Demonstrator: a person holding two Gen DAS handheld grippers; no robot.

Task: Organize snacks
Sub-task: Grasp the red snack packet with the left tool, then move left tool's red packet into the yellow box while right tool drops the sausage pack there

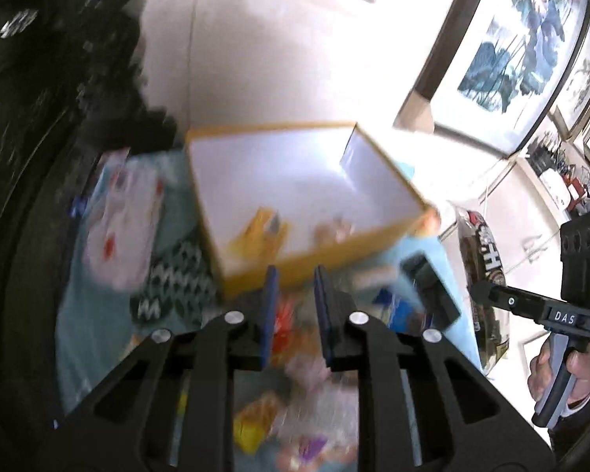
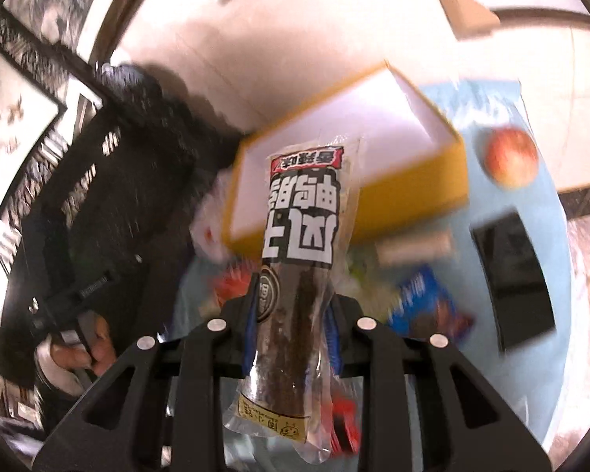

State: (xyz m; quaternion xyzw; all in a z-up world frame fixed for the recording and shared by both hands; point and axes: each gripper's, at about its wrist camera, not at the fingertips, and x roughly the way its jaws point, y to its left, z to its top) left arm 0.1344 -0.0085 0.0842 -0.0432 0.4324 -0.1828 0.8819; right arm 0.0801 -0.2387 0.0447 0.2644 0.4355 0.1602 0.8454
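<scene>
Right gripper (image 2: 291, 306) clamped the snack pack (image 2: 306, 232) low; left gripper (image 1: 293, 314) narrow, empty (blurry). Pack could flop, missing the box (image 2: 424, 181) at 12 o'clock.

left gripper (image 1: 295, 306) fingers closed, empty; right gripper (image 2: 291, 306) fingers clamped

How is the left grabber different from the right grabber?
The right gripper is shut on a long clear snack packet with a dark stick inside; the left gripper is shut with nothing visible between its pads. The packet juts out from the right one; the left shows only a narrow gap. Both are black with blue pads.
</scene>
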